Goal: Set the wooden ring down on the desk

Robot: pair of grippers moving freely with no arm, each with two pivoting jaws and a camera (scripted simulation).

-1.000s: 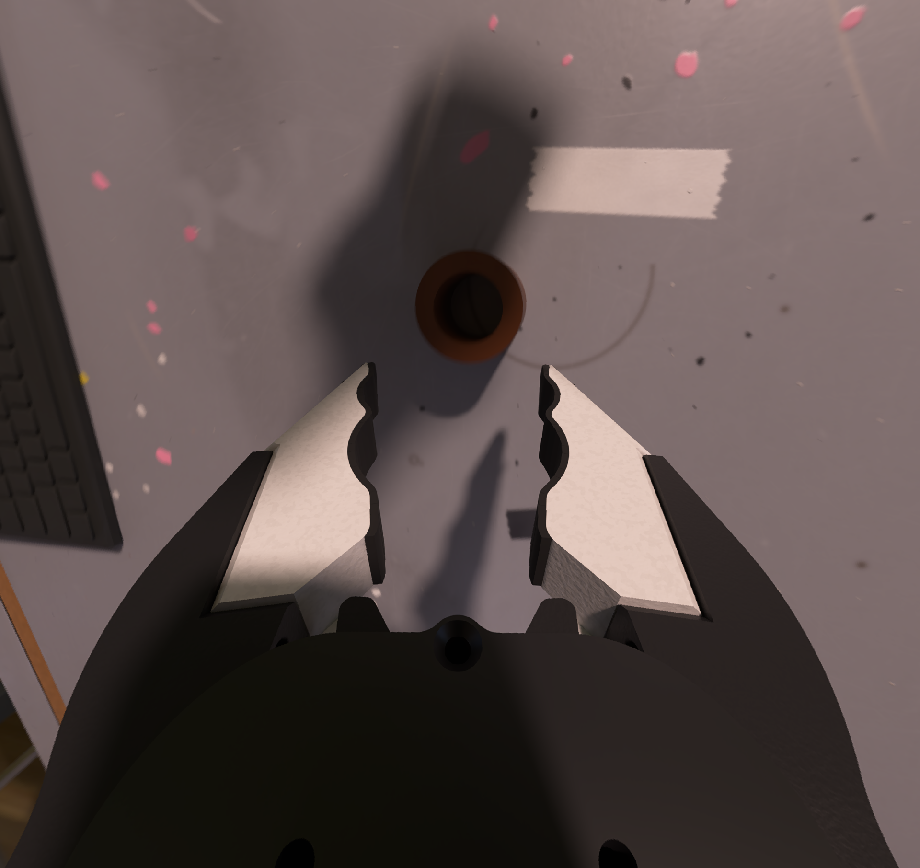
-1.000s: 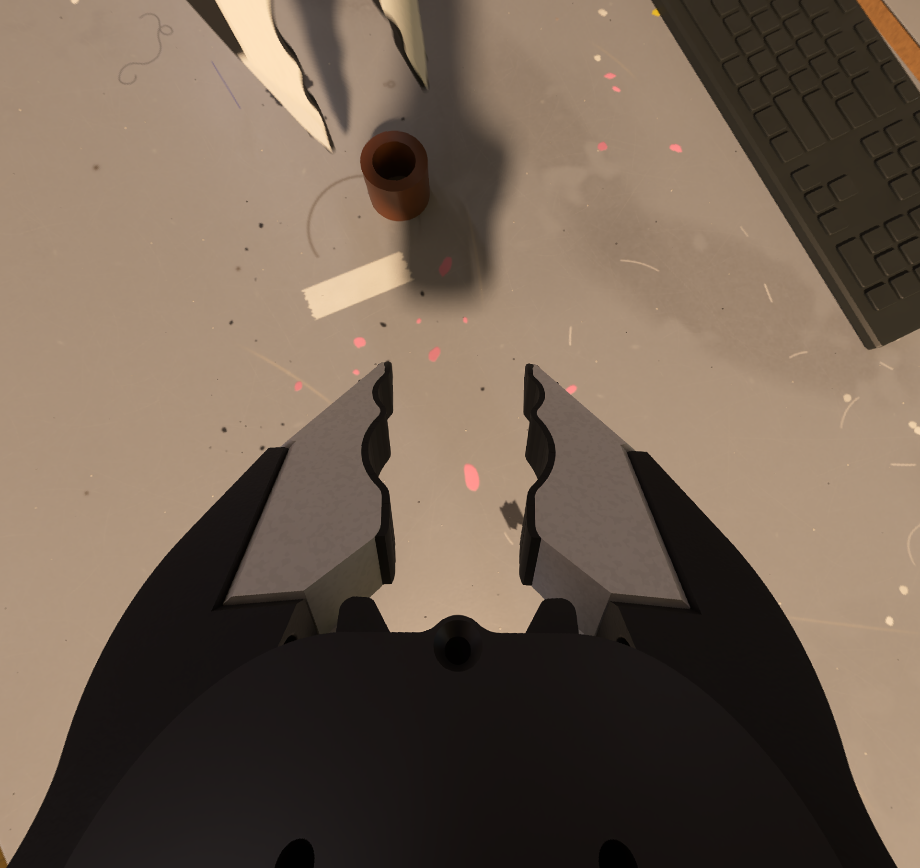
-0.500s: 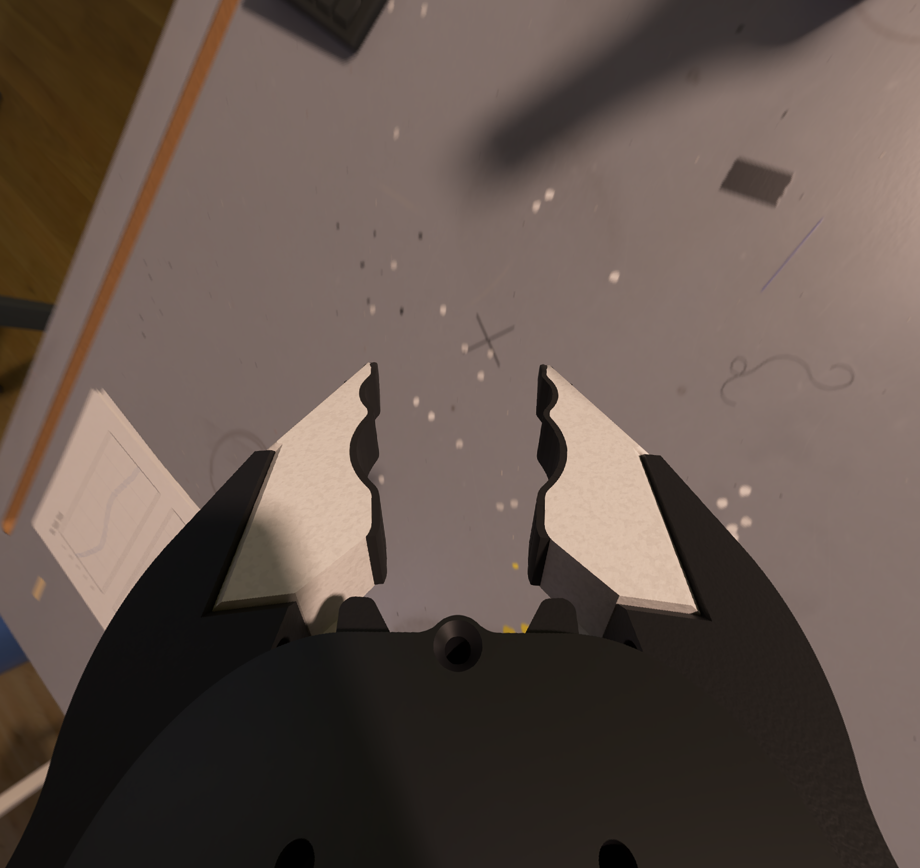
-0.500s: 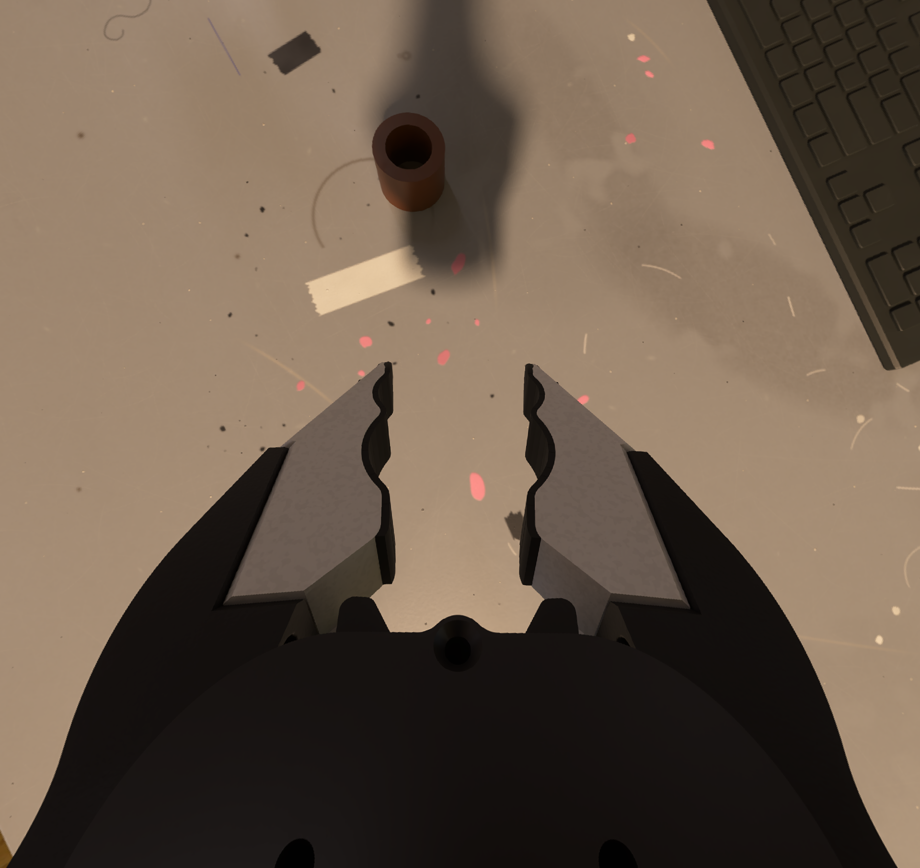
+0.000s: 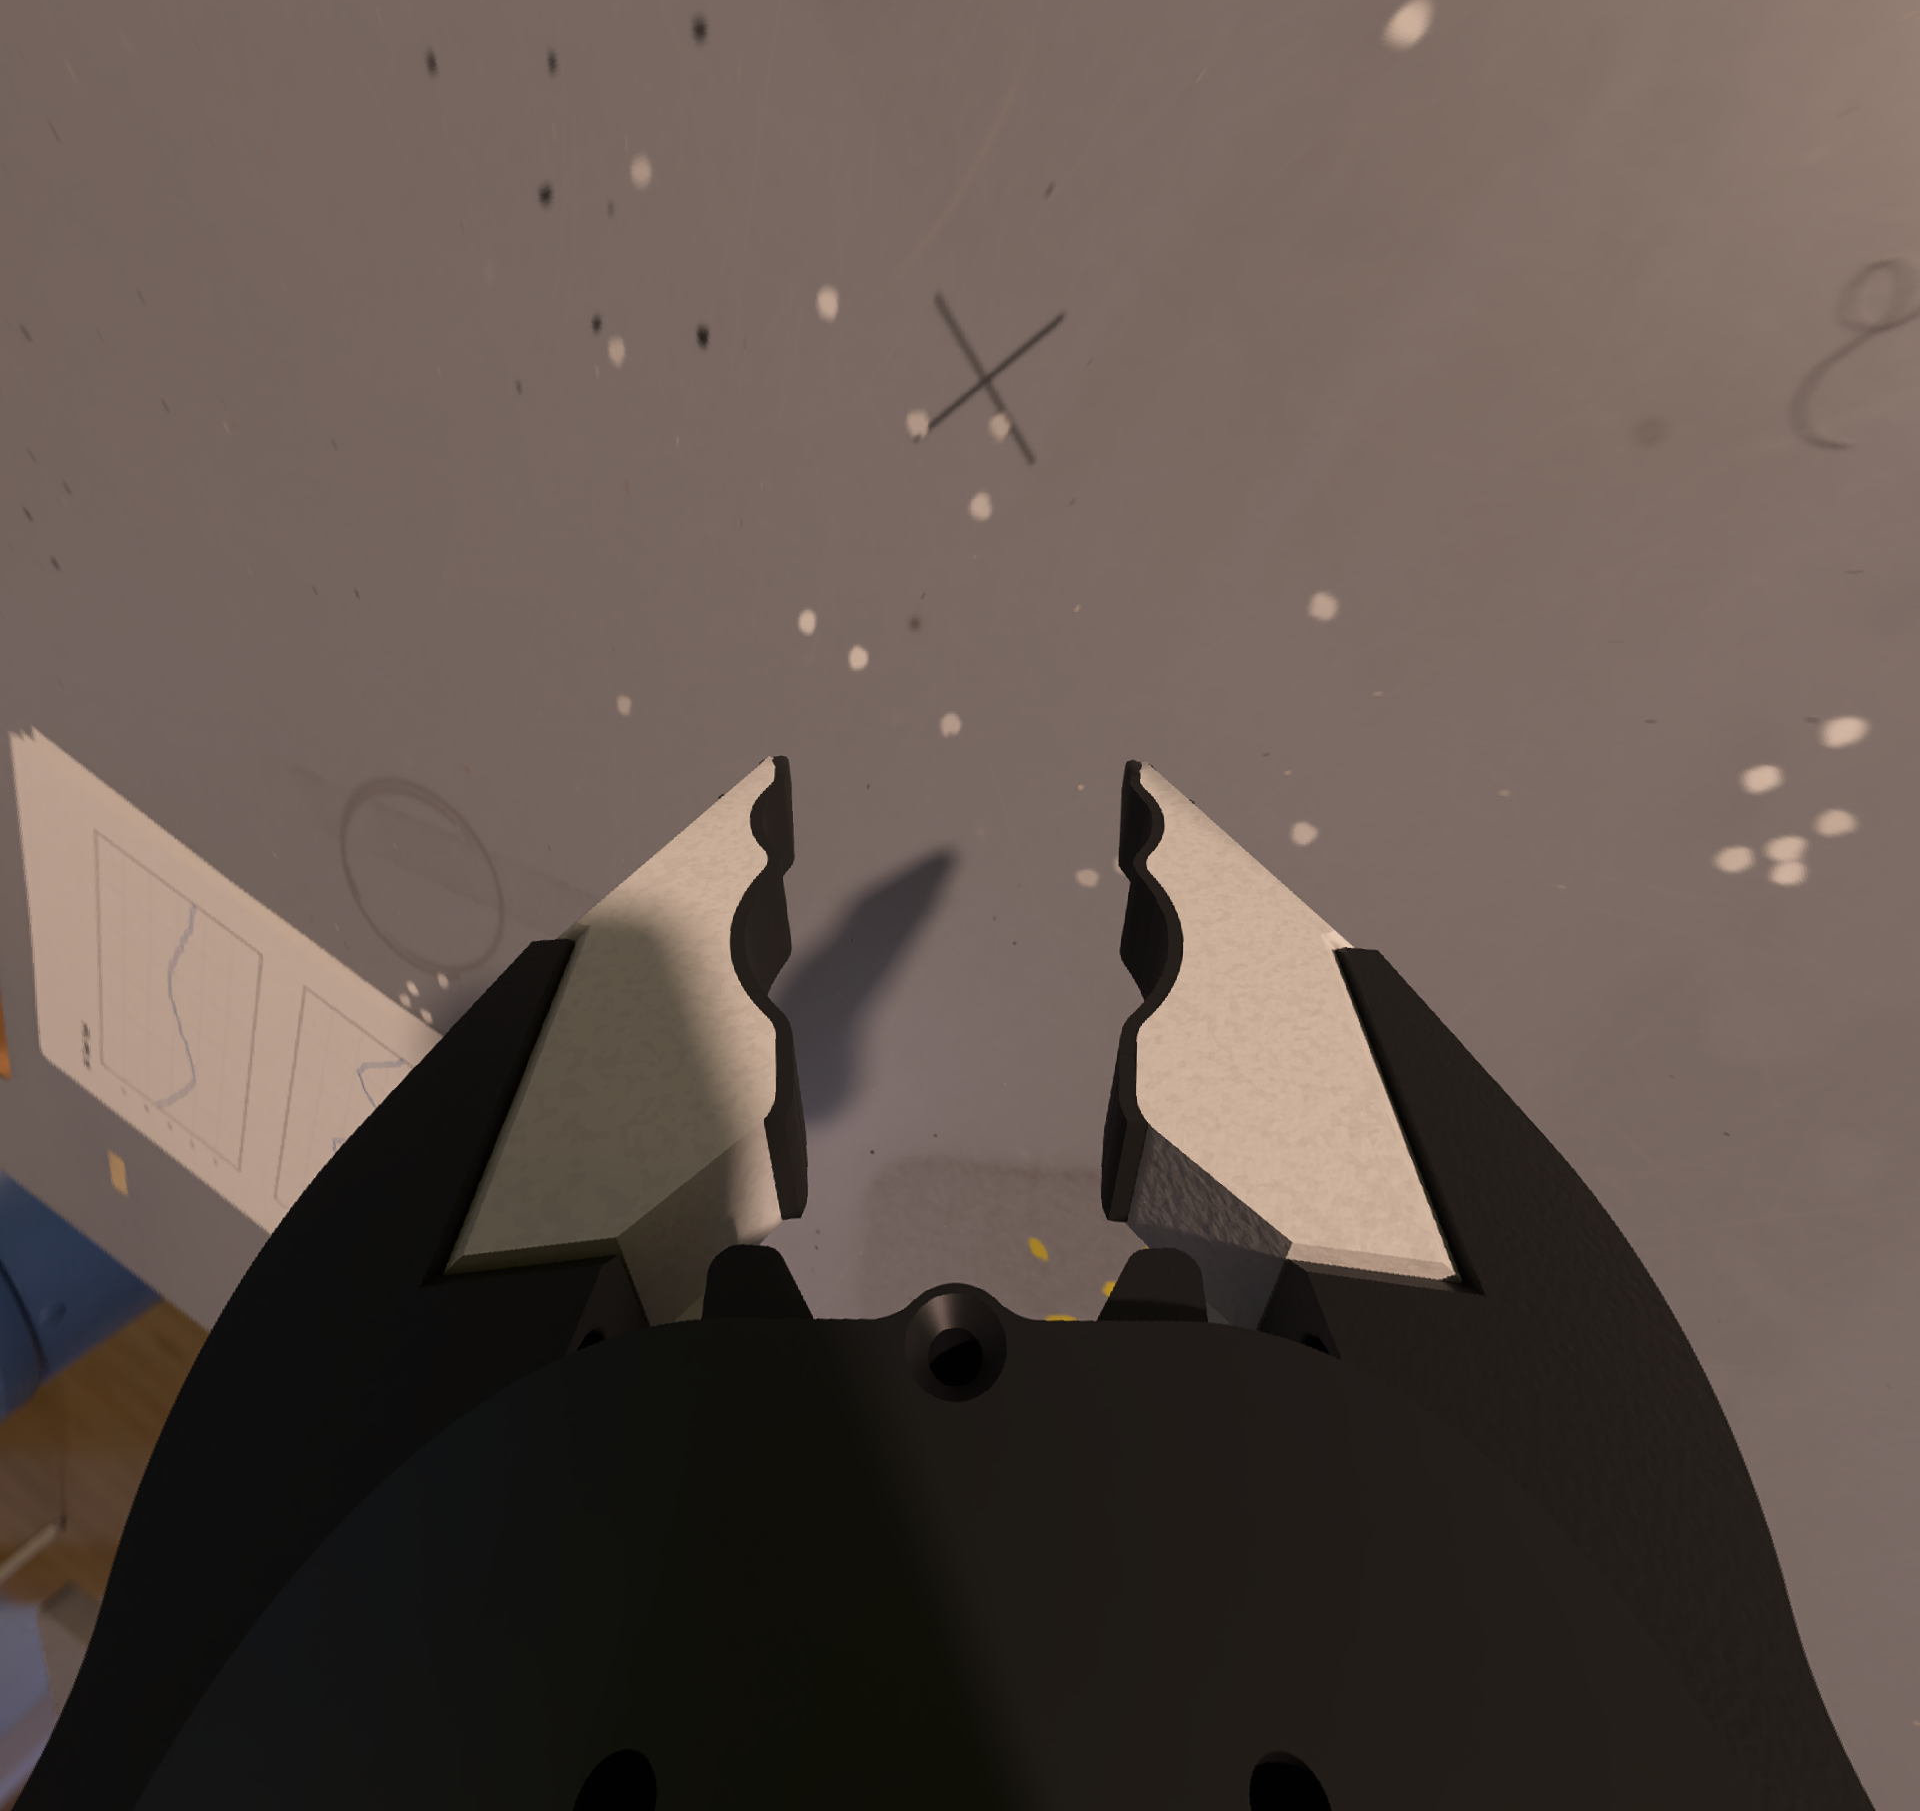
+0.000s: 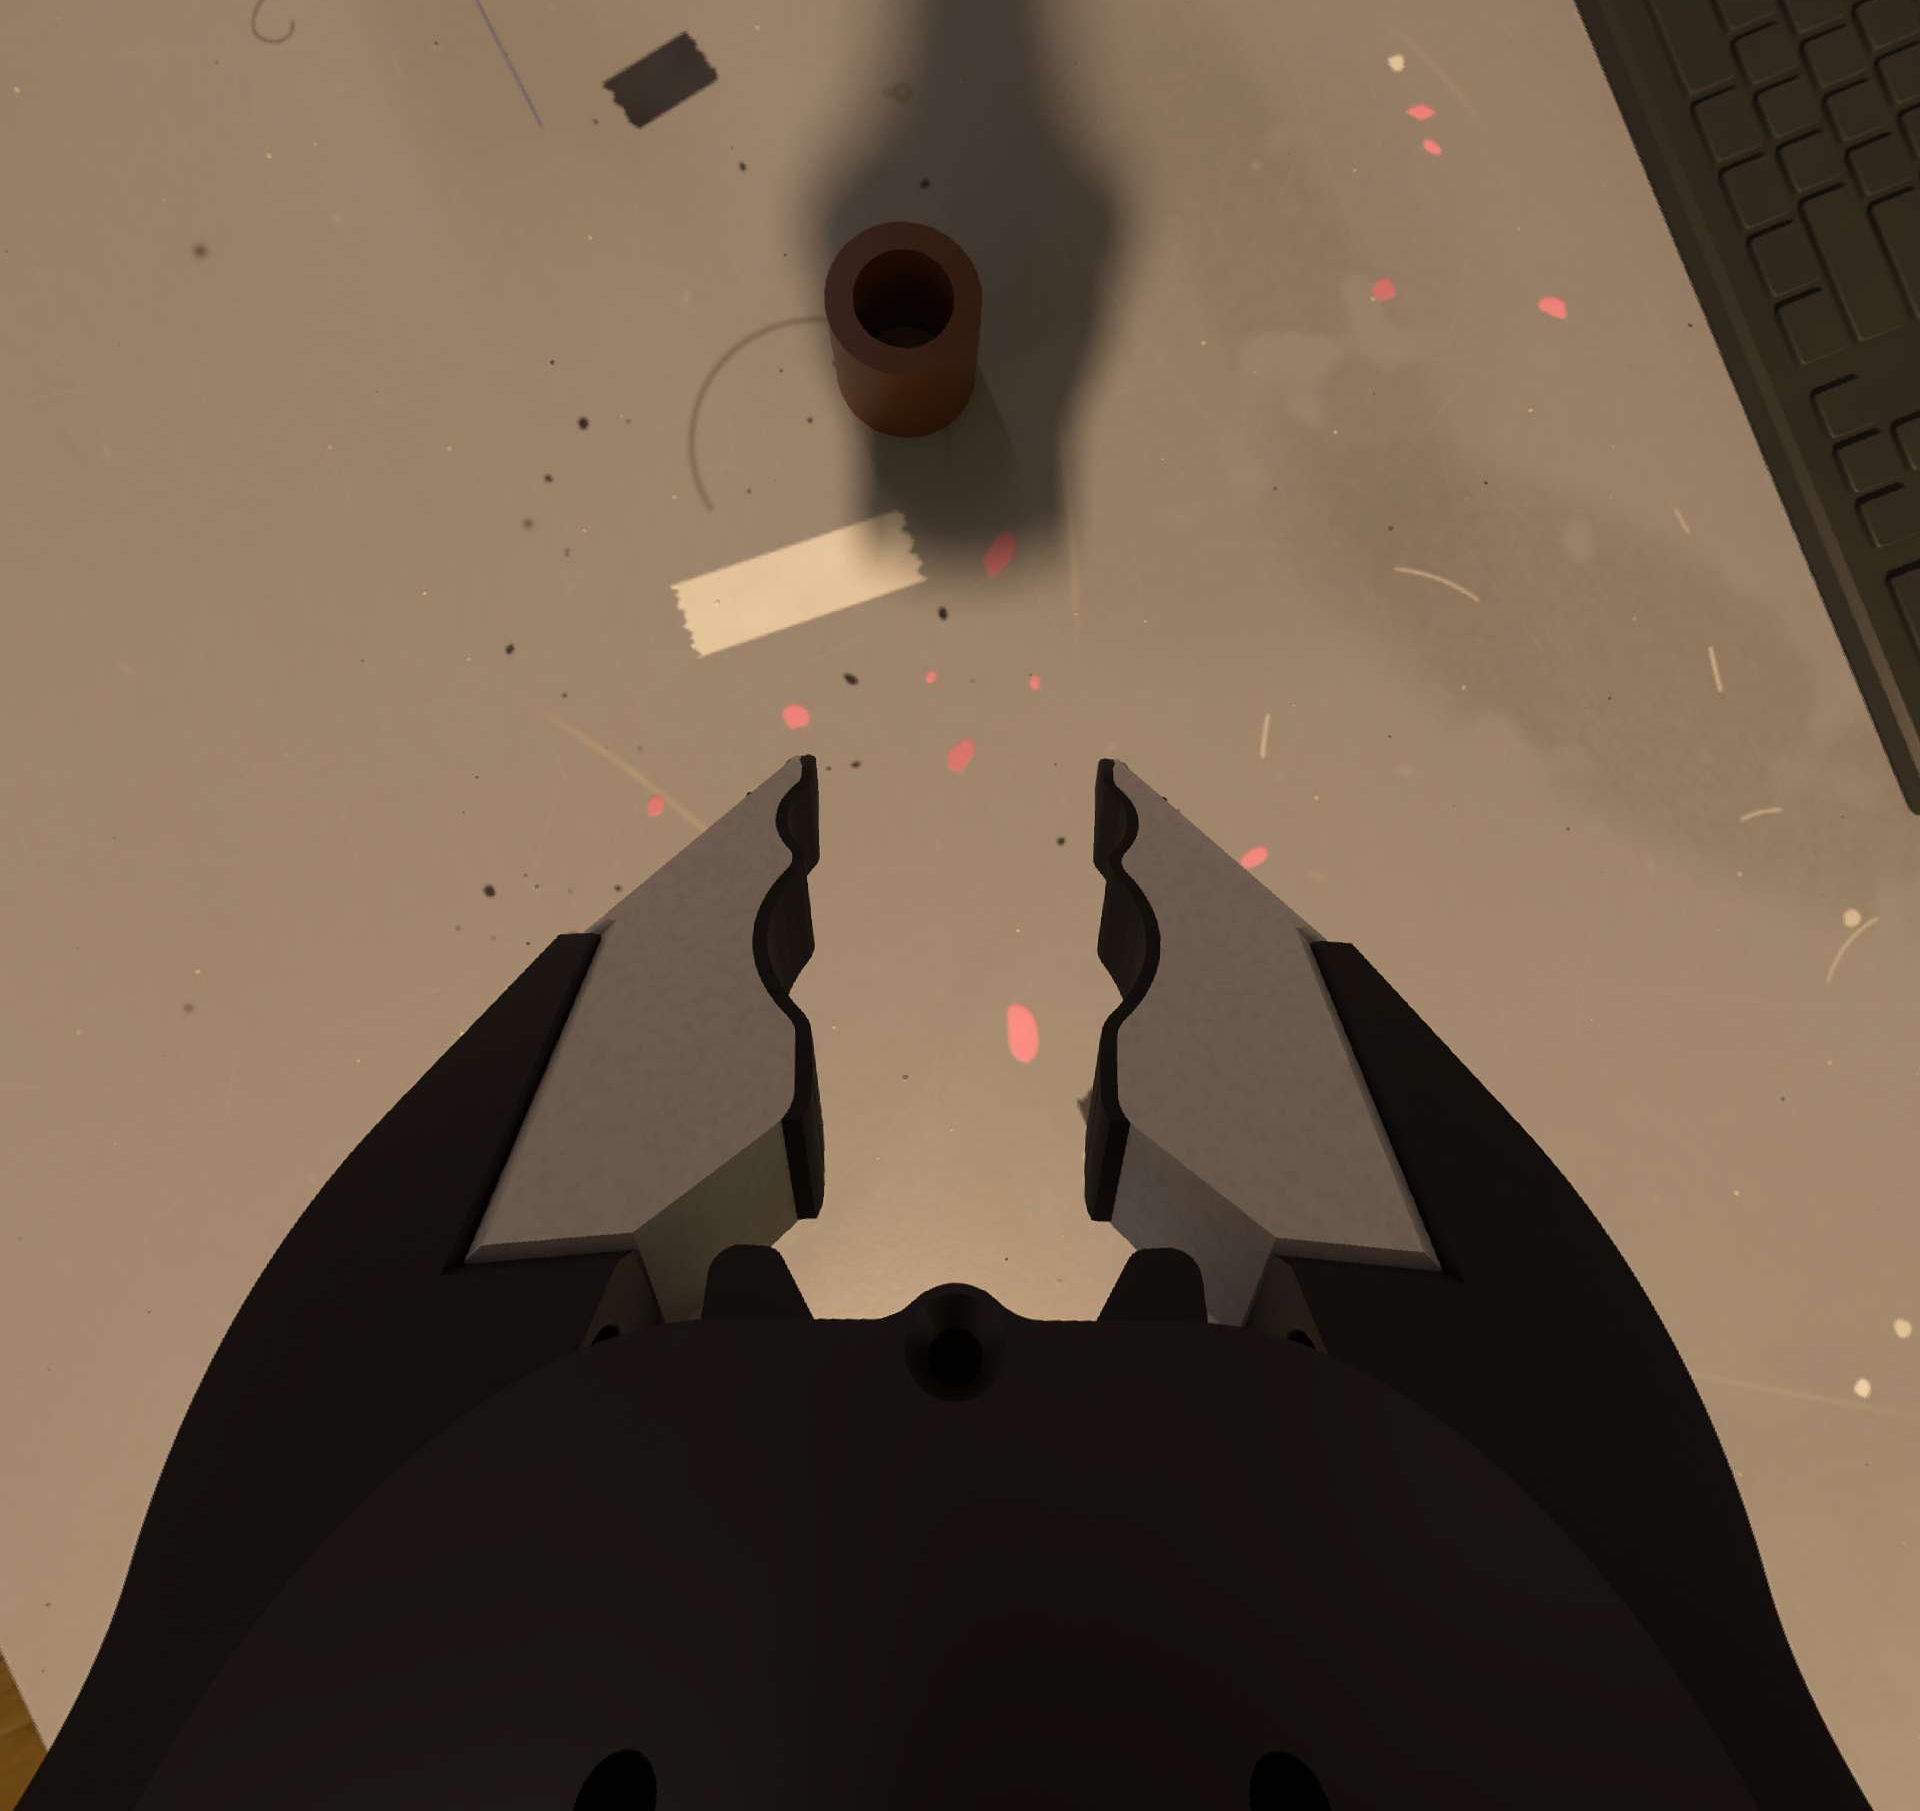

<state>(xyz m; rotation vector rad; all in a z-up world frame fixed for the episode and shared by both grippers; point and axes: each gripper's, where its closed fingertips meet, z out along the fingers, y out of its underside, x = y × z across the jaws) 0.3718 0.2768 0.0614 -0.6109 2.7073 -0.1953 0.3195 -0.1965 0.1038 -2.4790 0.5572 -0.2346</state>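
The wooden ring (image 6: 902,327) is a dark brown short tube. It stands upright on the desk (image 6: 312,514) in the right wrist view, ahead of my right gripper (image 6: 956,774), in a dark shadow. My right gripper is open and empty, well short of the ring. My left gripper (image 5: 954,774) is open and empty over a bare speckled stretch of desk (image 5: 1455,307). The ring does not show in the left wrist view.
A black keyboard (image 6: 1797,203) lies at the right edge of the right wrist view. A strip of pale tape (image 6: 795,585) and a dark tape scrap (image 6: 660,80) lie near the ring. A printed sheet (image 5: 177,982) lies at the desk's left edge by a pencilled X (image 5: 992,377).
My left gripper has swung away from the ring to another part of the desk and dropped lower there. The ring stays standing. My right gripper has crept slightly closer to it.
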